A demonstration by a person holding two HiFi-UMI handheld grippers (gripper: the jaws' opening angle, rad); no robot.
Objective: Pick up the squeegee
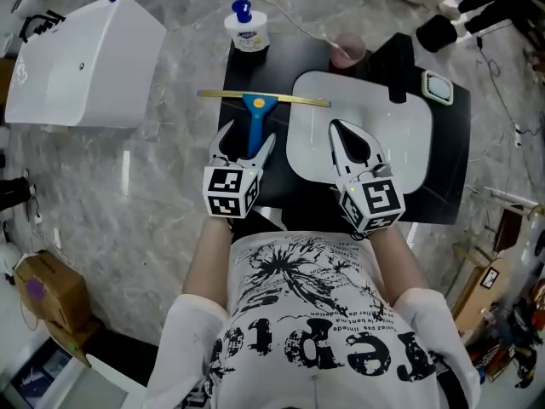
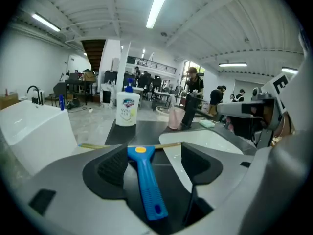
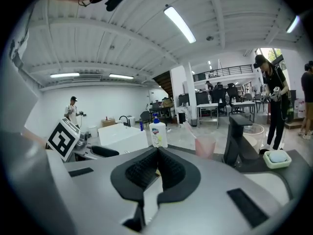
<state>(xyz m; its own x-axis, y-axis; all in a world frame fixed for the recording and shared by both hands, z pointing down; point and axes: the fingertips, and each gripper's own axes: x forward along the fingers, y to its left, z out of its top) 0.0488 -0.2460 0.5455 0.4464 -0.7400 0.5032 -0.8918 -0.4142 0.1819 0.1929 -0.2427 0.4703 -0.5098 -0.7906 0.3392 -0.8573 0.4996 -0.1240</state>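
The squeegee lies flat on the black counter, its thin yellowish blade across the far end and its blue handle pointing back toward me. My left gripper is open low over the counter, one jaw on each side of the handle with a gap on both sides. In the left gripper view the handle runs between the two dark pads. My right gripper is shut on nothing, hovering over the white basin. Its pads press together in the right gripper view.
A white pump bottle stands at the counter's far left corner, with a pink cup and a black faucet to its right. A small green-rimmed dish sits at the far right. A big white tub stands left of the counter.
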